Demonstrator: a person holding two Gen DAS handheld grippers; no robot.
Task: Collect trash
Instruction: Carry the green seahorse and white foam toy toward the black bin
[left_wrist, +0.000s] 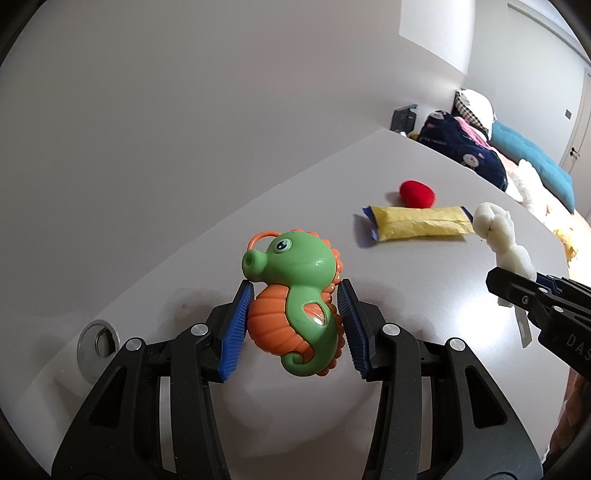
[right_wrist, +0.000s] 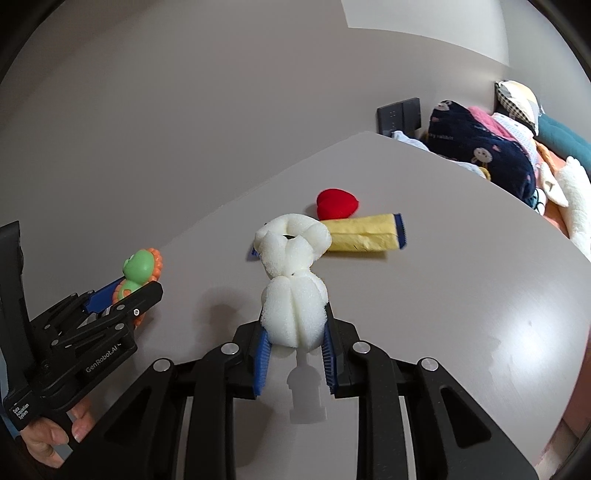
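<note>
A green and orange seahorse toy (left_wrist: 295, 299) hangs above the grey table (left_wrist: 424, 306), with my left gripper (left_wrist: 295, 306) shut on its belly between the blue pads. My right gripper (right_wrist: 293, 338) is shut on a crumpled piece of white foam (right_wrist: 293, 280), squeezed at its lower end and lifted off the table. In the left wrist view the foam (left_wrist: 498, 236) and right gripper (left_wrist: 517, 291) show at the right edge. The right wrist view shows the left gripper (right_wrist: 125, 291) with the seahorse (right_wrist: 138, 273) at the left. A yellow wrapper (left_wrist: 421, 221) lies flat on the table.
A red plush heart (left_wrist: 417, 194) lies just behind the yellow wrapper (right_wrist: 364, 232). A round metal grommet (left_wrist: 98, 341) sits in the table at the left. Beyond the far table edge lies a bed with a dark blanket (right_wrist: 480, 155), pillows and plush toys. A hand (right_wrist: 55, 439) holds the left gripper.
</note>
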